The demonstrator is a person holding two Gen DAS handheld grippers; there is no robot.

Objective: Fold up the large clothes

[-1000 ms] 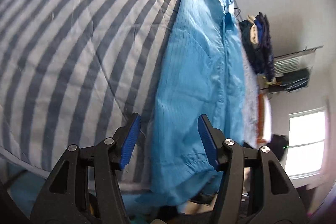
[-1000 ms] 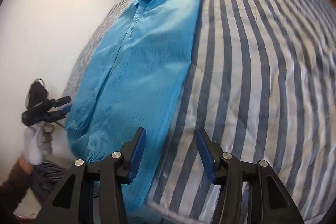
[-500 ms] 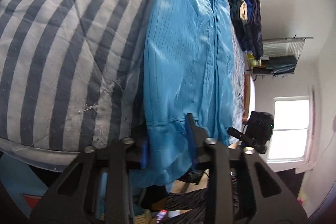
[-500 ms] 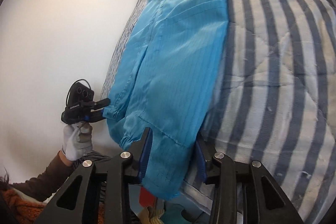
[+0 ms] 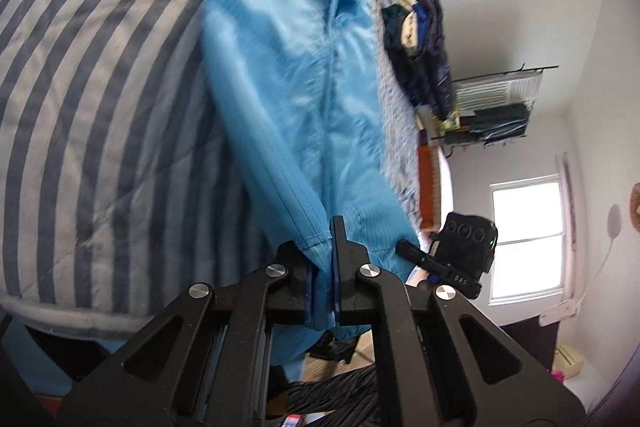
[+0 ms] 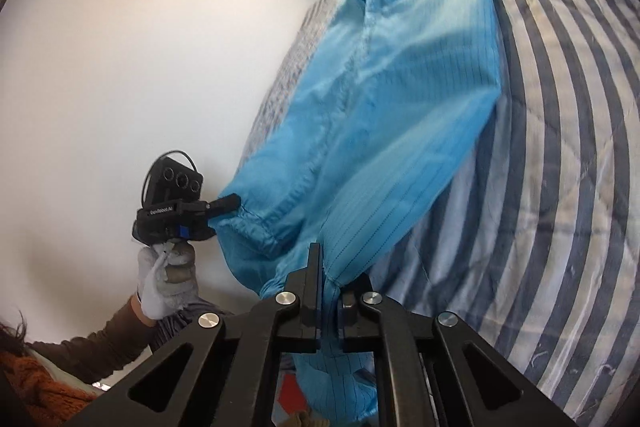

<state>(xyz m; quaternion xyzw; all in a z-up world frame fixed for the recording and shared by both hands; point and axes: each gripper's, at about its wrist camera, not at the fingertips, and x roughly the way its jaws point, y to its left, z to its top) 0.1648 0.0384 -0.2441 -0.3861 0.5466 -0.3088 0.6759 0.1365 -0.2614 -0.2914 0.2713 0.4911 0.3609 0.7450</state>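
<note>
A long bright blue garment lies lengthwise on the striped bed cover, collar at the far end. My left gripper has its jaws closing tight on the near hem, with fabric pinched between the pads and raised off the bed edge. In the right wrist view the same garment runs away from my right gripper, whose jaws are also closing, pressed on the hem's other corner. Each camera sees the other gripper: the right gripper and the left gripper, both at the gathered hem.
The striped bed cover spreads wide beside the garment. A white wall borders the bed. A pile of dark clothes, a rack and a window lie beyond. A gloved hand holds the left gripper.
Both grippers went from open above the hem to shut on it. The near end of the garment has lifted off the bed edge and bunched.
</note>
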